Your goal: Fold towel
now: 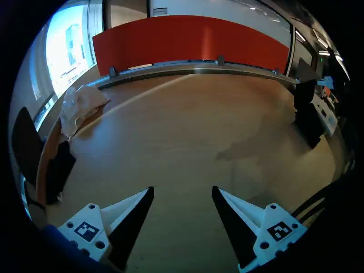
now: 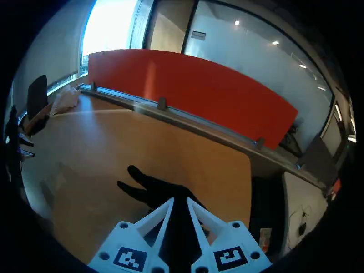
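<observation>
Left gripper (image 1: pixel 182 187) agape over wide tabletop (image 1: pixel 191 127); towel (image 1: pixel 77 107) at far edge — right gripper (image 2: pixel 180 199) tight on dark cloth (image 2: pixel 152 187).

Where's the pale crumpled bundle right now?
Left gripper view: pale crumpled bundle on the desk, far left, by the window, near the red divider.

left gripper (image 1: pixel 182 187) – fingers spread apart – over wooden table (image 1: pixel 191 123), crumpled pale towel (image 1: pixel 79 107) at its far left corner, red partition (image 1: pixel 191 41) along far edge

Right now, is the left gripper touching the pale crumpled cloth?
Apart. Left gripper view: the left gripper hangs open over bare table, the pale cloth lying far off.
</observation>
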The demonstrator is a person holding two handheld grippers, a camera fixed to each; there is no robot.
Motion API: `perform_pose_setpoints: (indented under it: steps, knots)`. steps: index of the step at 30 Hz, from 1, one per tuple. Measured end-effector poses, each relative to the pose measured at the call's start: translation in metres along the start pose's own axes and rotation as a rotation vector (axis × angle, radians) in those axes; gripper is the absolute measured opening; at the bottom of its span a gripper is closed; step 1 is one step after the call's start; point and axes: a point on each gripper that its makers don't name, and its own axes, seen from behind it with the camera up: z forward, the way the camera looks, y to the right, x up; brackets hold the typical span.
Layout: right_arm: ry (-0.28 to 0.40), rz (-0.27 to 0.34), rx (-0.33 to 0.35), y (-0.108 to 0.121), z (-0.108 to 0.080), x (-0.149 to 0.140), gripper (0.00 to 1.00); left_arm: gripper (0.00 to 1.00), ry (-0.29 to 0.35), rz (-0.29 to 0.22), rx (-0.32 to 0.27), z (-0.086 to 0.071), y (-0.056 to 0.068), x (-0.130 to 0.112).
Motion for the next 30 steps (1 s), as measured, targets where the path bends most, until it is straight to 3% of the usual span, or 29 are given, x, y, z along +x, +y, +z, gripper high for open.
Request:
perform_pose_setpoints:
  steps: [30]
  knots:
    - [-0.123,0.146,-0.041,-0.018,-0.042,-0.113,0.05,0.94,-0.001,0.011,-0.008,-0.001,0.003,0.000]
